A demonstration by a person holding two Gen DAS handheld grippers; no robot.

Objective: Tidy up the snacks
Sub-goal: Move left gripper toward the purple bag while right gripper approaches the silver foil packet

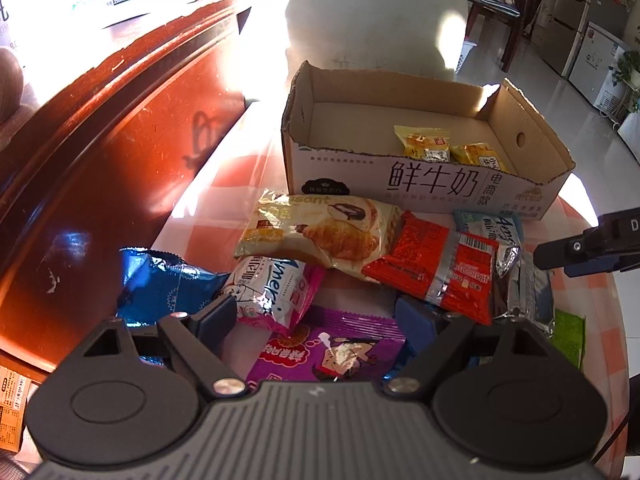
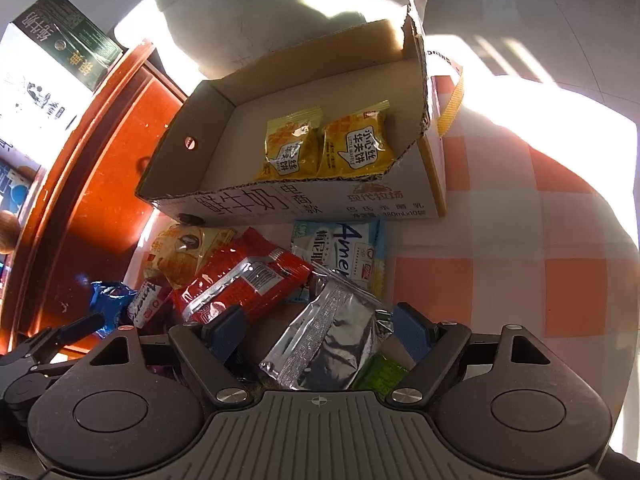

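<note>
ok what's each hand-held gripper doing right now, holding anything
Left hand-held gripper: open, holding nothing, above the purple snack packet.
Right hand-held gripper: open, holding nothing, its fingers either side of the silver packet.

Orange-and-white checked tablecloth [image 2: 500, 280], two yellow packets [image 2: 326, 146] in a brown-and-white box [image 2: 304, 204], red packet [image 1: 436, 266], purple packet [image 1: 332, 350].

Sunlit checkered tablecloth [image 2: 500, 240] — red-brown wooden cabinet [image 1: 100, 152], glossy tiled floor [image 1: 560, 92], wooden chair [image 1: 504, 12].
</note>
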